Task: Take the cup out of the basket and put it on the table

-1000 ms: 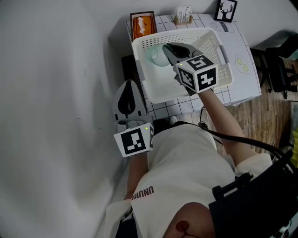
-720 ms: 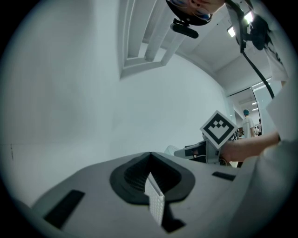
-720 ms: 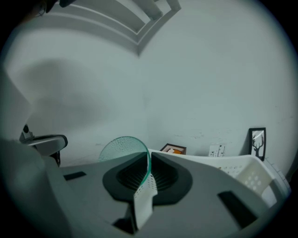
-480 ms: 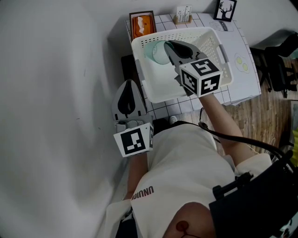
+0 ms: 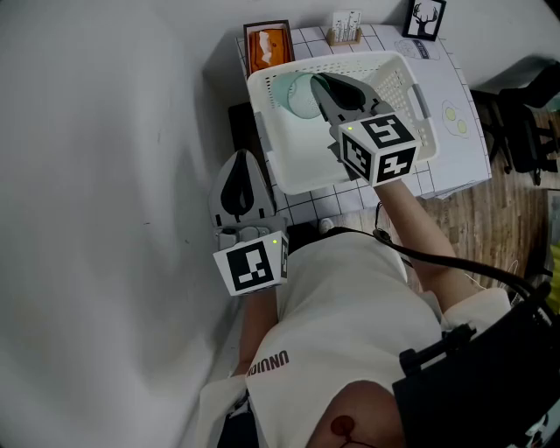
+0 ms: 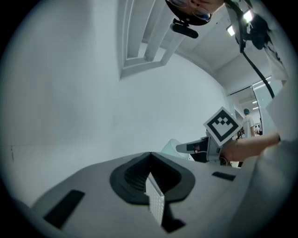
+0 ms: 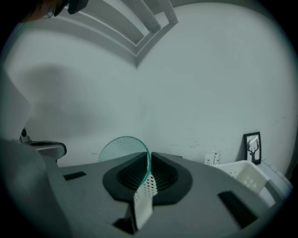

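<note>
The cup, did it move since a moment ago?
Yes. The cup, pinched in the right gripper, has risen and moved toward the far rim of the basket, nearer the orange picture.

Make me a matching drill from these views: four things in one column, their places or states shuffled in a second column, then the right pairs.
Things
1. pale green translucent cup
2. white perforated plastic basket
3. left gripper
4. black-framed deer picture

Places or states
A. shut on nothing, held beside the table
B. stands at the table's far edge
C. pinched by its rim in the right gripper
D. rests on the table, below the right gripper

Pairs: 1-C, 2-D, 3-A, 4-B
</note>
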A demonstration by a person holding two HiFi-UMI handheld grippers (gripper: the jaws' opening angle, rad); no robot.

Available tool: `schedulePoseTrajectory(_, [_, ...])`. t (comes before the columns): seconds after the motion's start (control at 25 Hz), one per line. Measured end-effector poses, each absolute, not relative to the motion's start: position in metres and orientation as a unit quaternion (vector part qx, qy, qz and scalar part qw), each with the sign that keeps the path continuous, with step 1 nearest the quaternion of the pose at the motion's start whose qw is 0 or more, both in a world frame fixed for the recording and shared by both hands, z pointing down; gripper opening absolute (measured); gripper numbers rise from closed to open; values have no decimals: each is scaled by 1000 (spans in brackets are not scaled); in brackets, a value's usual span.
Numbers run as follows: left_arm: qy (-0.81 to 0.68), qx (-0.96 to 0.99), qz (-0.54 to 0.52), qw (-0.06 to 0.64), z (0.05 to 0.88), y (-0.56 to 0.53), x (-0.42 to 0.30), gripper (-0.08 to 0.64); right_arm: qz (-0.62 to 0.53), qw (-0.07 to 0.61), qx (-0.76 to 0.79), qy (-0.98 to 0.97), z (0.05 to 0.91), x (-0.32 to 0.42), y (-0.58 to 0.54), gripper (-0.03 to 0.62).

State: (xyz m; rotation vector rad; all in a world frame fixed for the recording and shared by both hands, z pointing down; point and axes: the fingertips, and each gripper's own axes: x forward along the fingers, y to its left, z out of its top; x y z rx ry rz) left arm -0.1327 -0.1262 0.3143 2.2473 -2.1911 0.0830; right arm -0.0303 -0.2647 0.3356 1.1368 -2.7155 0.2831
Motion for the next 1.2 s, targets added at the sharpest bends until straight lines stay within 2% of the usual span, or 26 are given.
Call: schedulePoseTrajectory(1.2, [-700,714,26,-2,315,-123,-133,12,53,59,410,-909,319,-23,-263,40])
